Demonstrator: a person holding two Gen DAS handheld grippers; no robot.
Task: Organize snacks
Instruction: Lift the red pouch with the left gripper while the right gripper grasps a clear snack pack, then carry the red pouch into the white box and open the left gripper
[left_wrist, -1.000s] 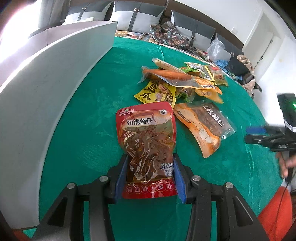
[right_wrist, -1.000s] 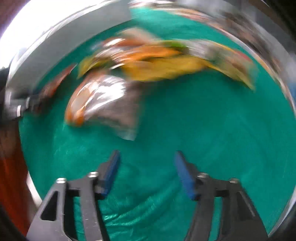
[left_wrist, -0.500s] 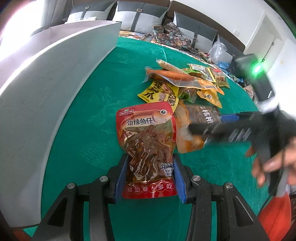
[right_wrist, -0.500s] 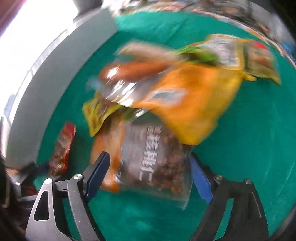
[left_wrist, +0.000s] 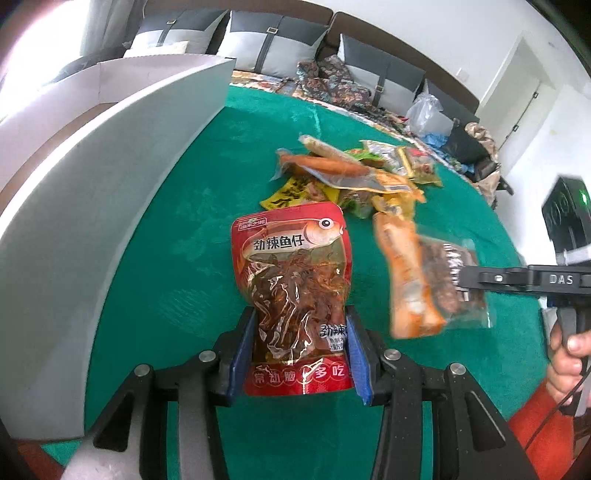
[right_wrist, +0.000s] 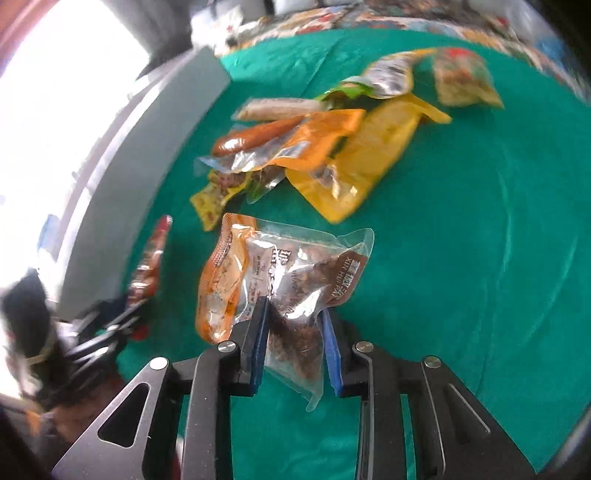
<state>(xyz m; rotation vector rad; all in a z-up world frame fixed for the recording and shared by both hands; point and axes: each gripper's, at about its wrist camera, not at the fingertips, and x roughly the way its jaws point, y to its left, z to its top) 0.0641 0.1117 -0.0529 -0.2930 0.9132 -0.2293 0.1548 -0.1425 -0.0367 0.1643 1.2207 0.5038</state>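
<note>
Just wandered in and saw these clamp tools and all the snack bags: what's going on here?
A person is sorting snacks on a green table, with a gripper in each hand. The left gripper is clamped on a red fish-snack pouch. The right gripper has just closed on an orange-and-clear meat pouch pulled from the snack pile. A white box stands alongside.
</note>
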